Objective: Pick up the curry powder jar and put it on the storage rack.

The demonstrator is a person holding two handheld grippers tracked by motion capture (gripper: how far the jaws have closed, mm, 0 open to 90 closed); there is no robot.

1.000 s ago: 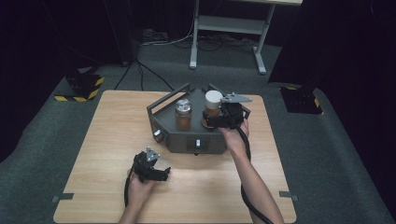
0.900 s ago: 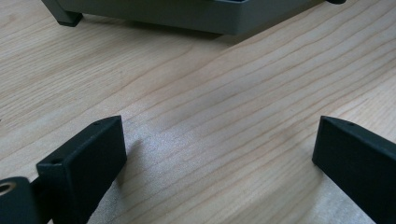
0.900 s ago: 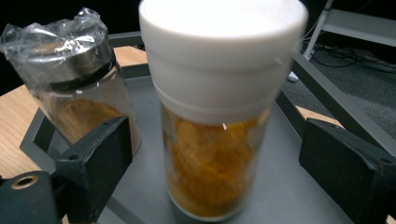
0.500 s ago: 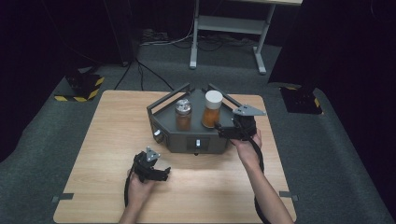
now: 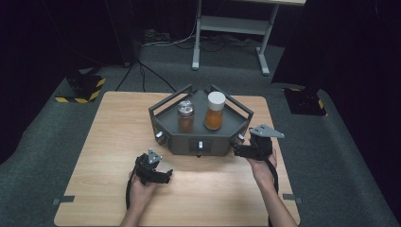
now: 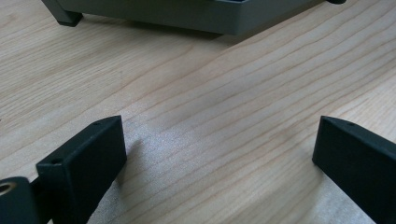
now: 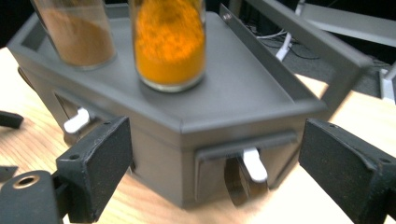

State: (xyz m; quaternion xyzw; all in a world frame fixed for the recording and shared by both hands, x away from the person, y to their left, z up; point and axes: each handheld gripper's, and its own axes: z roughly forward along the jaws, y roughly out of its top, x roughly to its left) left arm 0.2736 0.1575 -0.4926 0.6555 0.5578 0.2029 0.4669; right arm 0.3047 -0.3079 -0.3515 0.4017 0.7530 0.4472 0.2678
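A grey six-sided rack (image 5: 189, 143) stands mid-table with two jars on its top deck. One is a brown-spice jar with a silver lid (image 5: 185, 117), the other an orange-spice jar with a white lid (image 5: 214, 111). My right gripper (image 5: 238, 150) is open at the rack's front right corner, jaws apart and holding nothing. In the right gripper view the right gripper (image 7: 215, 135) faces the rack wall (image 7: 154, 144), a white lever (image 7: 254, 165) and the orange-spice jar (image 7: 170, 42). My left gripper (image 5: 164, 176) rests open on the wood in front of the rack, and the left gripper (image 6: 217, 130) has bare table between its jaws.
A second white lever (image 7: 77, 120) sits on the rack's neighbouring face. Raised rails (image 7: 299, 44) edge the rack's back sides. The wooden table (image 5: 108, 142) has free room left of the rack. Beyond the table stand a desk frame (image 5: 231, 26) and floor cables.
My right gripper has left the orange-spice jar and drawn back and down to the rack's front right corner. The jar stays on the rack. The left gripper has not moved.
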